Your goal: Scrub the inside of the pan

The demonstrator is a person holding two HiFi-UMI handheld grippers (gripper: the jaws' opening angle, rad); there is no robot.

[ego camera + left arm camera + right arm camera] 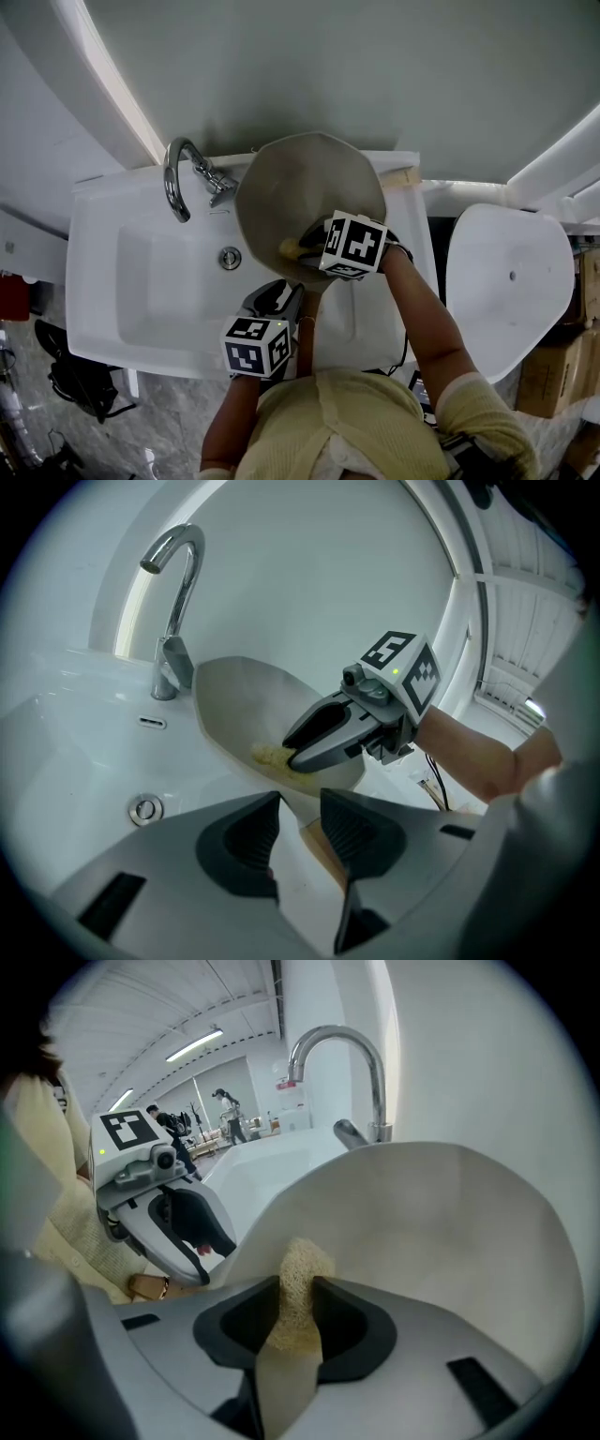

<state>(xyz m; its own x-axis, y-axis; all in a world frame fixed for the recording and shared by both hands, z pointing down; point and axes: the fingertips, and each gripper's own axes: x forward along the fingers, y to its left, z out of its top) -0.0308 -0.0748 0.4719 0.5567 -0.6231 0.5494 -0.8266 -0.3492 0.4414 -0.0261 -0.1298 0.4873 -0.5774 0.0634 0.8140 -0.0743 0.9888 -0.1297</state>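
Your right gripper (297, 1285) is clamped on the pale yellow scrubbing sponge (301, 1260), pressed inside the tilted beige round pan (305, 192) over the white basin (141, 291). Your left gripper (300, 808) seemingly pinches its wooden handle (320, 852); hard strokes could twist it loose.

A white sink (112, 300) stands over a grey marbled floor (159, 417). A chrome faucet (176, 178) rises from the sink's far rim. An overflow slot (152, 723) sits just below the faucet, and a round drain (230, 258) lies in the basin bottom. The pan (300, 183) stands tilted at the basin's right end, just right of the faucet, with its lower edge down in the basin.
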